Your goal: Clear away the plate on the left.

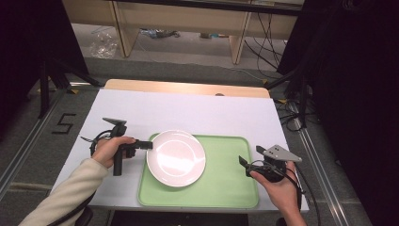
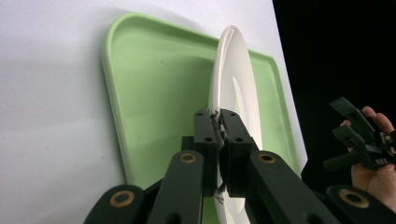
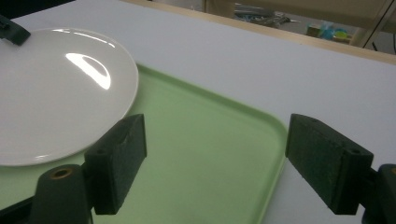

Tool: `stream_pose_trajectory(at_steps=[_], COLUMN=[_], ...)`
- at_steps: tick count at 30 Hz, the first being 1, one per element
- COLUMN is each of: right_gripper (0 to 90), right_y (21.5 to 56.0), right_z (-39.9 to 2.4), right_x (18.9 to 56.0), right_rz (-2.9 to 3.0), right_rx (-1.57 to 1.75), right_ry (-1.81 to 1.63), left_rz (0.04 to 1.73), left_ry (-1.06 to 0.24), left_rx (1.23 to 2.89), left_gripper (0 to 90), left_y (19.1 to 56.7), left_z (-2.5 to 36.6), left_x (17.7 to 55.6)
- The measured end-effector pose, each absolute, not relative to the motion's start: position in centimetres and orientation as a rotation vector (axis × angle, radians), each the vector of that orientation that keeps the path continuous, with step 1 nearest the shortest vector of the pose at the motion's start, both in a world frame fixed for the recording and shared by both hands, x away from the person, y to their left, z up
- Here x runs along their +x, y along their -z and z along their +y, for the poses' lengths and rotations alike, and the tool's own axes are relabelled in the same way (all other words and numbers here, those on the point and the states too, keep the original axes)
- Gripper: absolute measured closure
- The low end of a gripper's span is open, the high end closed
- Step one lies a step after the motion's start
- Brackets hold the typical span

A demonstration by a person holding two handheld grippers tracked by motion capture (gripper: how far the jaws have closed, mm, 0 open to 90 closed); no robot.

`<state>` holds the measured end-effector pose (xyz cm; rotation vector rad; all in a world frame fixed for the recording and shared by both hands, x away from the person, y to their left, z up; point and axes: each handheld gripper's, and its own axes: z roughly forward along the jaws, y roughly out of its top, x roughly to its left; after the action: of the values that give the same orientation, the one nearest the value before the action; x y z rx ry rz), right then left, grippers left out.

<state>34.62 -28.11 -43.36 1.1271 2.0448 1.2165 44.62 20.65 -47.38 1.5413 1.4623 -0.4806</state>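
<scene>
A white plate [image 1: 176,157] lies on the left half of a light green tray [image 1: 226,183]. My left gripper [image 1: 149,145] is shut on the plate's left rim; in the left gripper view the two black pads [image 2: 205,130] pinch the plate [image 2: 236,88] edge-on over the tray [image 2: 149,93]. My right gripper [image 1: 244,165] hovers just off the tray's right edge, jaws wide open with nothing between them. In the right gripper view my right gripper [image 3: 215,172] looks across the tray [image 3: 205,140] toward the plate [image 3: 56,93].
The tray sits at the near middle of a white tabletop [image 1: 188,110] with a wooden strip along its far edge. Wooden furniture legs and cables stand on the floor beyond. Black curtains flank both sides.
</scene>
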Motion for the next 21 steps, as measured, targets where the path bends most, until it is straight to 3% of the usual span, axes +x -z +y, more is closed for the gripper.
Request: stream_pose_trajectory(at_steps=[21], right_gripper=[21.0], right_y=[43.37], right_z=[-28.08], right_x=[34.63], right_rz=[2.049], right_rx=[1.123], right_ry=[-1.216], left_rz=[1.503], left_ry=[0.372], left_rx=[1.660], left_gripper=[84.4], left_y=[47.68], left_z=[20.14], left_x=[44.49])
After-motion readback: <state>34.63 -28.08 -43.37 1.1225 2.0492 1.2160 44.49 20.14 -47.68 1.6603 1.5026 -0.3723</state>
